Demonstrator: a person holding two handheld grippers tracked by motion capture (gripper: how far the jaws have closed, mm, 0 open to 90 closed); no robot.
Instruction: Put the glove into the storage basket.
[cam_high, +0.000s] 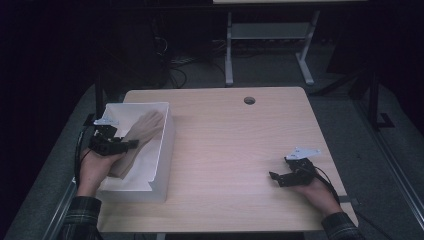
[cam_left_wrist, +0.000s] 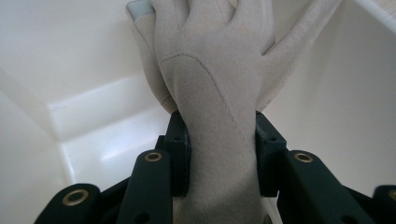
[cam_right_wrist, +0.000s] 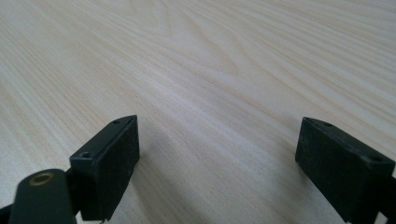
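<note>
A beige fabric glove (cam_high: 142, 131) lies inside the white box (cam_high: 165, 150) at the table's left side, its fingers toward the far end. My left gripper (cam_high: 131, 144) is down in the box and shut on the glove (cam_left_wrist: 219, 107) at the wrist part, both black pads pressing its sides. The glove's fingers spread upward against the box wall (cam_left_wrist: 70, 56) in the left gripper view. My right gripper (cam_high: 273, 177) rests at the table's right, jaws wide open over bare wood (cam_right_wrist: 210, 70), nothing between them.
The light wooden table (cam_high: 235, 145) has a round cable hole (cam_high: 249, 100) near its far edge. Beyond the table stand a grey metal frame (cam_high: 270, 35) and cables on a dark floor.
</note>
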